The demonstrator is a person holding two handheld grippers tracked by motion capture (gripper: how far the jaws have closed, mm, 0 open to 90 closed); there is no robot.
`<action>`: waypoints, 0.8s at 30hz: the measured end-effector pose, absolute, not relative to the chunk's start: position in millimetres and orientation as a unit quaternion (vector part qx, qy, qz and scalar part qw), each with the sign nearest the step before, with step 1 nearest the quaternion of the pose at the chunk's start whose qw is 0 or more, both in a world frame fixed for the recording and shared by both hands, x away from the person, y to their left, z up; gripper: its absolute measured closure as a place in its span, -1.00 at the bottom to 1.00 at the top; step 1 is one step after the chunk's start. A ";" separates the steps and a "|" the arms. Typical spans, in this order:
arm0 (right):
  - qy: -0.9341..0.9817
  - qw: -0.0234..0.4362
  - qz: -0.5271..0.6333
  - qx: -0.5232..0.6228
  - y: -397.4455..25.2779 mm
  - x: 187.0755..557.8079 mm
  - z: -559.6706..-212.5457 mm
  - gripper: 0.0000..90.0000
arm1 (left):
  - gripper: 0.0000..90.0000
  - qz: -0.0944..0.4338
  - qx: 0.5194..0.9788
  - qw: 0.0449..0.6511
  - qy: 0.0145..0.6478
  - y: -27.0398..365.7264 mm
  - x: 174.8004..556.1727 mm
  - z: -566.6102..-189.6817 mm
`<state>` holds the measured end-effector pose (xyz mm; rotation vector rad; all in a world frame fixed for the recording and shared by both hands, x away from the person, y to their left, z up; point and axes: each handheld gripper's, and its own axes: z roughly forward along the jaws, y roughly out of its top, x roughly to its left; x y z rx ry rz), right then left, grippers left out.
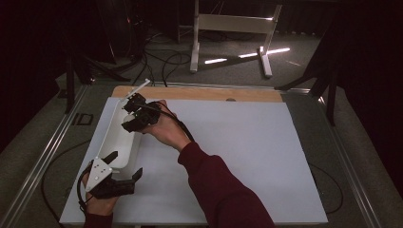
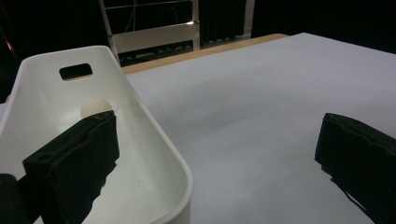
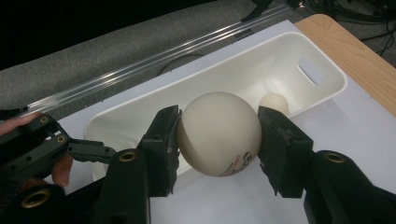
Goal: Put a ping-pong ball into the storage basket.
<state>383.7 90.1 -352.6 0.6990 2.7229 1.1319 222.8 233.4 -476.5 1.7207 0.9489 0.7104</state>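
Cream ball [image 3: 219, 133], round and matt, with a bit of red and dark print low on its right side, clamped between the two black pads of the right gripper [image 3: 218, 140]. Left pad [image 3: 163, 144] pressed against the ball's left flank, right pad [image 3: 280, 144] against its right flank; ball seated about midway along the pads, bulging above and below them. Held in the air above the near long rim of the white tub [image 3: 322, 100], over the line where tub wall meets the white table cover [image 3: 369, 140].

Inside the tub, a second, smaller-looking ball [image 3: 274, 103] resting on the floor close to the end wall with the slot handle; same ball seen in the left gripper view [image 2: 95, 107] just beyond the left pad.

In the high view, right gripper [image 1: 135, 114] over the far half of the tub [image 1: 119, 137], hand and dark red sleeve [image 1: 223, 190] reaching in across the sheet.

Left gripper [image 1: 124, 171] at the tub's near end, jaws spread wide and gripping nothing: one pad [image 2: 74, 163] down inside the tub beside its long wall, the other [image 2: 359, 163] outside over the bare cover, the tub's rim [image 2: 159, 140] running between them. Whether the inner pad touches the wall, not clear.

Wooden table edge [image 1: 199, 92] showing beyond the sheet.
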 end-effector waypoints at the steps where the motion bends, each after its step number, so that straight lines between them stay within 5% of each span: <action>1: 0.897 0.055 0.373 0.230 90.9 383.7 -353.1 0.12 | -1.00 0.294 0.712 0.502 0.393 233.4 222.8 -476.5; 24: 0.901 0.050 0.368 0.223 109.0 382.7 -358.8 0.12 | -0.99 0.293 0.711 0.505 0.392 233.0 222.7 -476.4</action>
